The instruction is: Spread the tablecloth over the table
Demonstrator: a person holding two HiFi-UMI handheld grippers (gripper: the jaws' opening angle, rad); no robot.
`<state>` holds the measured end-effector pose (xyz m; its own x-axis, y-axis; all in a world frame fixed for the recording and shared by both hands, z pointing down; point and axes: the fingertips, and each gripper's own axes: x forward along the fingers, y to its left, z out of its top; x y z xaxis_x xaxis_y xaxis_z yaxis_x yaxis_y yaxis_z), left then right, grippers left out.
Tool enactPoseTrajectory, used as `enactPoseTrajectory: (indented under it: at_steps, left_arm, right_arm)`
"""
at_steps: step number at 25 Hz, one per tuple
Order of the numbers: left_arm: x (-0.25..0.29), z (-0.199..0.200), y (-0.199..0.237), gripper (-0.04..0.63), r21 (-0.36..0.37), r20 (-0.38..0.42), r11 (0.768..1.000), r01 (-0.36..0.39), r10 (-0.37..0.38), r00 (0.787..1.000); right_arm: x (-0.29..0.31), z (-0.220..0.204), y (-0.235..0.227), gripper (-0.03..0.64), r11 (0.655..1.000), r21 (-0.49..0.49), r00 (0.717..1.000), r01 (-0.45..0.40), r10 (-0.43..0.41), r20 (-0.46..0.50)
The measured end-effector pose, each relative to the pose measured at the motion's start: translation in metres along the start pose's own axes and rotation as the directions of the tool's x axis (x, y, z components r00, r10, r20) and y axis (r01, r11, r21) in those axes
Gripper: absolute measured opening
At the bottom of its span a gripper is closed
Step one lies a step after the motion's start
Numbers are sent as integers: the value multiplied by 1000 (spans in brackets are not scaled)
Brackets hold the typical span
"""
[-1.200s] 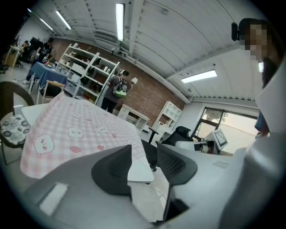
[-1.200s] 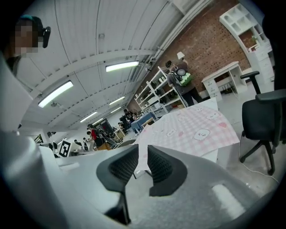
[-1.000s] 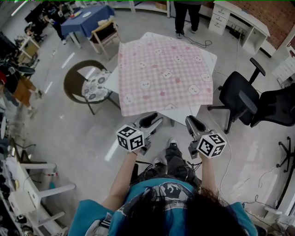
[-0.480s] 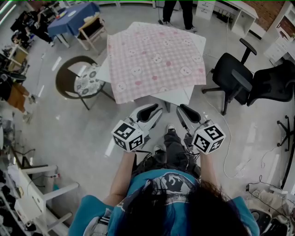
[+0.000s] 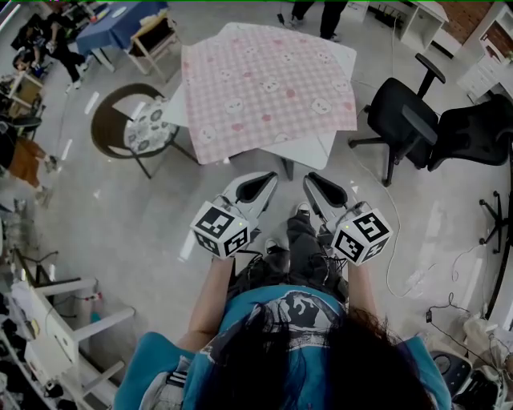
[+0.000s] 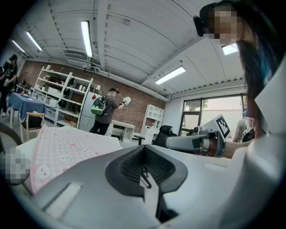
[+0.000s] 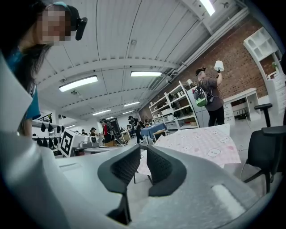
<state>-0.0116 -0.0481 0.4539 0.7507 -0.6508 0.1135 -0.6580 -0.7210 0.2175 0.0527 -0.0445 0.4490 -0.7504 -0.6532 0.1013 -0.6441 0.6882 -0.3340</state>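
The pink checked tablecloth [image 5: 268, 84] lies spread over the white table [image 5: 309, 152], whose near corner shows bare. It also appears as the tablecloth [image 6: 67, 150] in the left gripper view and the tablecloth [image 7: 201, 145] in the right gripper view. Both grippers hang in the air just short of the table's near edge, touching nothing. My left gripper [image 5: 268, 178] [image 6: 144, 154] is shut and empty. My right gripper [image 5: 313, 181] [image 7: 143, 163] has just been closing. A narrow gap remains between its pads, with nothing in it.
Two black office chairs [image 5: 409, 132] [image 5: 473, 136] stand right of the table. A chair with a patterned cushion [image 5: 152, 132] stands at its left. A blue-covered table [image 5: 120, 24] and people [image 5: 321, 12] are beyond. White furniture [image 5: 48, 320] sits at the lower left.
Both grippers have lifted, rolled slightly and drawn back toward my body. The left jaws have closed fully. The right jaws have narrowed. The cloth lies as before.
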Motion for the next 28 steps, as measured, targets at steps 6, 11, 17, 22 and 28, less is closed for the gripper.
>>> enactPoseTrajectory:
  at_steps: [6, 11, 17, 22, 28]
  left_arm:
    - [-1, 0, -3, 14, 12, -4, 1000, 15, -15, 1000]
    - [-4, -2, -5, 14, 12, -12, 1000, 23, -23, 1000]
    - [-6, 0, -8, 15, 20, -9, 1000, 24, -23, 1000]
    - [-6, 0, -6, 15, 31, -12, 999, 22, -22, 1000]
    - [-2, -1, -6, 15, 30, -26, 999, 31, -30, 999]
  right_arm:
    - [1, 4, 6, 25, 999, -37, 1000, 6, -5, 7]
    - [2, 4, 11, 3, 998, -55, 1000, 3, -3, 6]
    - [4, 2, 15, 2, 997, -80, 1000, -16, 16, -3]
    - [6, -1, 12, 2, 996, -82, 1000, -18, 18, -7]
    - [10, 0, 9, 2, 996, -83, 1000, -14, 13, -8]
